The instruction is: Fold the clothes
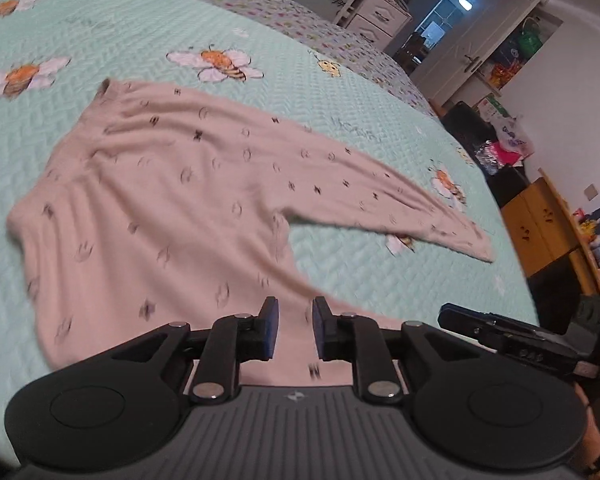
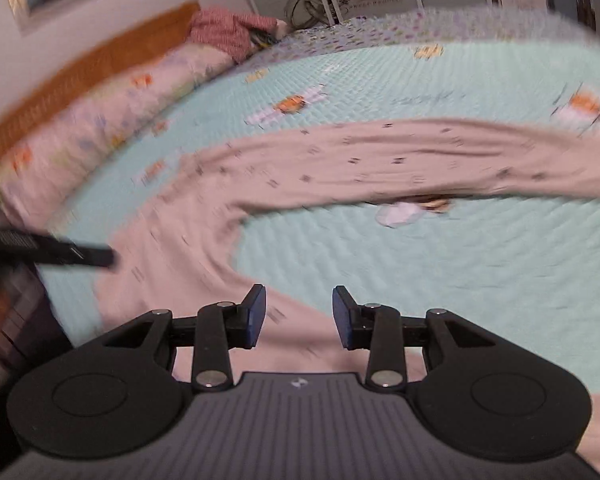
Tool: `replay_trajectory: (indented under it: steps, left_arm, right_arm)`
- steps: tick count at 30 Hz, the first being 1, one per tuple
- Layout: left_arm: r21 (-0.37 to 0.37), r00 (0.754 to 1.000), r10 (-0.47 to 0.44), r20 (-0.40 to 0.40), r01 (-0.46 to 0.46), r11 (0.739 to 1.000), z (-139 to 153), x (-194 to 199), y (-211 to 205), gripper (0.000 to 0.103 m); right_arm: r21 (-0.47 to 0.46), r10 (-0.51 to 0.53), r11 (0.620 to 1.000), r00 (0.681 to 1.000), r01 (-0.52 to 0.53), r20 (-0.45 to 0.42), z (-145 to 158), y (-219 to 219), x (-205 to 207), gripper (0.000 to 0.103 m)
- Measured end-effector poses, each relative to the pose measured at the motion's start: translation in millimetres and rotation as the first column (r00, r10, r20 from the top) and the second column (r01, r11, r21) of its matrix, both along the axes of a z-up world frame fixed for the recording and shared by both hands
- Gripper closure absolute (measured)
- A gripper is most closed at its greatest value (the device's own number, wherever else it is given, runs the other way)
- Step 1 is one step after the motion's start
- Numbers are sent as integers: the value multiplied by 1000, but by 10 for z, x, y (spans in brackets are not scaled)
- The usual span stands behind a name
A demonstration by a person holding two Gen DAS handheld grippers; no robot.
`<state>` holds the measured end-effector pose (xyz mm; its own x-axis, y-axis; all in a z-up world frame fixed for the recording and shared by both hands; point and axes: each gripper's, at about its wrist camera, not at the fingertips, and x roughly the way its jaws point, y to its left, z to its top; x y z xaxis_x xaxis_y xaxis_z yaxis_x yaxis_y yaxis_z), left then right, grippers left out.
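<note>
A pink long-sleeved top (image 1: 172, 200) with small dark marks lies flat on the mint bee-print bedspread (image 1: 100, 40). One sleeve (image 1: 380, 196) stretches out to the right. My left gripper (image 1: 296, 328) is open and empty just above the top's near hem. My right gripper (image 2: 299, 318) is open and empty over the hem's edge, with the sleeve (image 2: 420, 164) arcing across the bed ahead of it. The right gripper's finger also shows at the right of the left wrist view (image 1: 500, 332). The right wrist view is blurred.
A floral pillow roll (image 2: 112, 112) and an orange headboard (image 2: 92, 68) lie at the bed's left. A red garment (image 2: 228, 28) sits at the far corner. White drawers (image 1: 380, 16), a door (image 1: 472, 44) and a wooden cabinet (image 1: 540, 228) stand beyond the bed's right edge.
</note>
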<state>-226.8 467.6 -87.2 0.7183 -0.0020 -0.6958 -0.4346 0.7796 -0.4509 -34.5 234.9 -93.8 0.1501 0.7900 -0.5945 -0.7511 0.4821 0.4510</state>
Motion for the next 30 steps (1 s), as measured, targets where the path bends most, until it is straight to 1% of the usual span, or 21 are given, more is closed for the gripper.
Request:
replay_trajectory:
  steps: [1,4,6,10,12,14,15,16,17,19,21,23,24,26,27,28,29,30]
  left_arm:
    - [7,1000,13,-10,-13,1000,-51,59,37,84]
    - [-16,998,48,-33,-48,999,-204,114,155,84]
    - [-29,998,49,-46,-51,998,-303,96,205,84]
    - [-64,999,26,-47,-29,998,-479,30,275,83]
    - [-66,999,12,-48,-16,998,-547,14,299,83]
    - [-69,999,-3,-48,-1,998,-603,7,321,83]
    - [-71,999,-10,-43,6,997,-616,2,332,83]
    - [-71,999,-17,-40,14,997,-621,-2,340,83]
    - [-68,999,-25,-40,22,997,-625,-1,342,83]
    - [-59,998,-33,-49,30,998,-640,-2,352,83]
    - [-59,998,-35,-50,32,998,-654,-9,359,83]
    - [-53,998,-36,-52,33,998,-656,-9,354,83]
    - [-50,998,-37,-53,34,998,-658,-9,351,83]
    - [-35,997,-45,-62,43,998,-652,7,334,83]
    - [-28,997,-47,-66,46,999,-649,14,325,83]
    - [-23,996,-48,-70,46,999,-646,20,319,83]
    - [-22,996,-46,-73,45,999,-644,23,317,83]
    - [-23,996,-43,-76,42,999,-642,26,320,83]
  right_arm:
    - [27,5,1000,999,-4,-42,-37,87,53,64]
    - [91,28,996,986,-14,-162,-175,421,156,64]
    - [104,45,994,972,-21,-229,-276,685,208,64]
    - [38,52,998,968,-44,-246,-465,1145,278,64]
    - [34,58,998,952,-50,-300,-576,1292,332,64]
    - [55,81,996,939,-66,-334,-631,1379,354,65]
    - [56,95,995,936,-80,-340,-637,1427,355,69]
    - [43,110,994,937,-102,-330,-631,1466,342,86]
    - [25,126,992,941,-125,-315,-620,1500,325,98]
    - [5,143,989,948,-148,-284,-580,1538,322,98]
    - [18,99,995,965,-98,-242,-485,1504,421,98]
    - [28,88,996,968,-84,-234,-448,1513,523,98]
    - [22,102,995,964,-99,-245,-467,1541,552,98]
    - [10,106,994,964,-106,-245,-498,1528,555,88]
    - [5,105,994,965,-107,-242,-511,1514,554,86]
    - [19,99,995,963,-97,-250,-522,1480,559,77]
    - [38,81,997,962,-74,-262,-507,1394,567,63]
    - [56,59,997,963,-46,-263,-464,1265,571,57]
